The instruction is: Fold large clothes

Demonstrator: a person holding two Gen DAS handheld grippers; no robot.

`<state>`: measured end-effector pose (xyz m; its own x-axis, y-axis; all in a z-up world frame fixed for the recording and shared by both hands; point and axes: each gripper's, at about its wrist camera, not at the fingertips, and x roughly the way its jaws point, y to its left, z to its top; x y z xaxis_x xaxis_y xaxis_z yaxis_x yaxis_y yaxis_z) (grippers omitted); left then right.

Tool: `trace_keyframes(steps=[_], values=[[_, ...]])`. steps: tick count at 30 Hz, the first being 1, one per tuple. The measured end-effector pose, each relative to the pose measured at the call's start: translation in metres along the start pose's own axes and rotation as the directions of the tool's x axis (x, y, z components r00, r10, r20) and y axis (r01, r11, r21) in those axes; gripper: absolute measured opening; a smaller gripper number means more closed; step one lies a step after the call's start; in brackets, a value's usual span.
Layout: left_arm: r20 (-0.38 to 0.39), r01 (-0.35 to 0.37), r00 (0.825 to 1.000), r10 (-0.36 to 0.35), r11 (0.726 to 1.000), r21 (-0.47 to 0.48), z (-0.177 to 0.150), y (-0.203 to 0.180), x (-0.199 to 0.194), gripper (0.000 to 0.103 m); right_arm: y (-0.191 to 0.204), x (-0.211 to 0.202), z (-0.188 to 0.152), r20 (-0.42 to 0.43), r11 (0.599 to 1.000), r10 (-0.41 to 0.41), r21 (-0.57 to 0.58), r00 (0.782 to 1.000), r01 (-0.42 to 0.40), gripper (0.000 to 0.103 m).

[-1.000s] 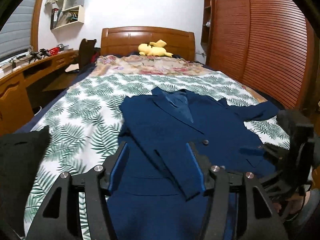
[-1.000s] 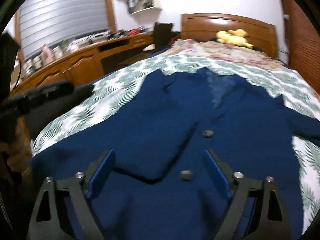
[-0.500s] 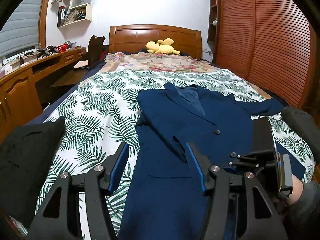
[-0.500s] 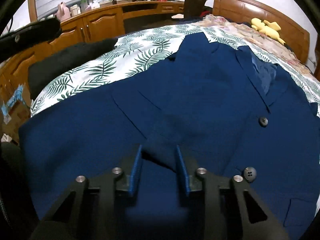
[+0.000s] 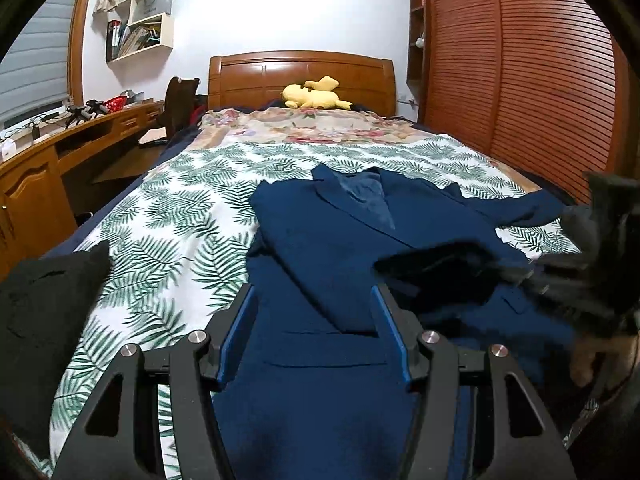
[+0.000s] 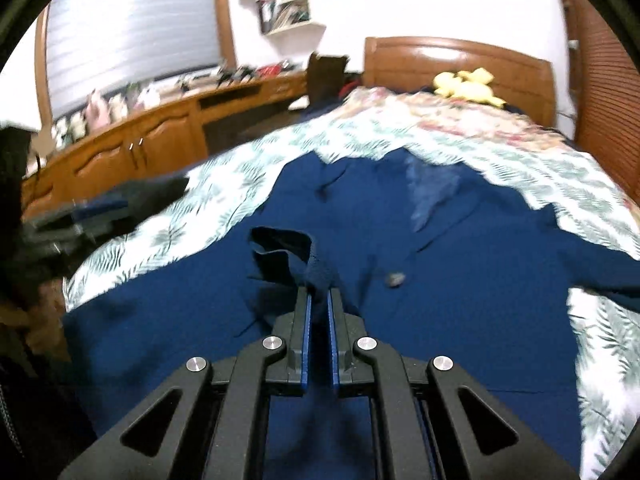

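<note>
Navy blue jacket [image 5: 340, 248] lay spread on the bed [image 5: 172, 216], over its leaf-print cover. Right claw [image 6: 319, 300] was pinched shut on a raised fold of its cloth; left claw [image 5: 316, 320] hung wide open above the hem.

My left gripper [image 5: 314, 322] sits low with its blue-lined fingers [image 5: 236, 332] spread wide apart and nothing between them. My right gripper [image 6: 318, 300] has its jaws drawn nearly together, pinching a bunched fold of the navy jacket sleeve [image 6: 304, 264] that sticks up past the tips. Seen from the left wrist, that right gripper [image 5: 460, 276] is a dark blur reaching in from the right
</note>
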<state>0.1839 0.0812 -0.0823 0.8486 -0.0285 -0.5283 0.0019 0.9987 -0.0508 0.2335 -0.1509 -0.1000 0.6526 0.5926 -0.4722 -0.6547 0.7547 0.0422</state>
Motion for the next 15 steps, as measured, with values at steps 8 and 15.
trace_keyframes(steps=[8, 15], values=[[0.060, -0.004, 0.998, 0.002, 1.000, 0.027, 0.002, -0.028, 0.005, 0.059, -0.023, -0.055, -0.014, 0.105, 0.995, -0.084, 0.055, 0.991, 0.079, 0.007], [0.045, 0.033, 0.998, -0.035, 0.998, 0.050, 0.002, -0.048, 0.011, 0.060, -0.029, -0.078, -0.036, 0.126, 0.985, -0.150, 0.105, 0.981, 0.138, 0.007]])
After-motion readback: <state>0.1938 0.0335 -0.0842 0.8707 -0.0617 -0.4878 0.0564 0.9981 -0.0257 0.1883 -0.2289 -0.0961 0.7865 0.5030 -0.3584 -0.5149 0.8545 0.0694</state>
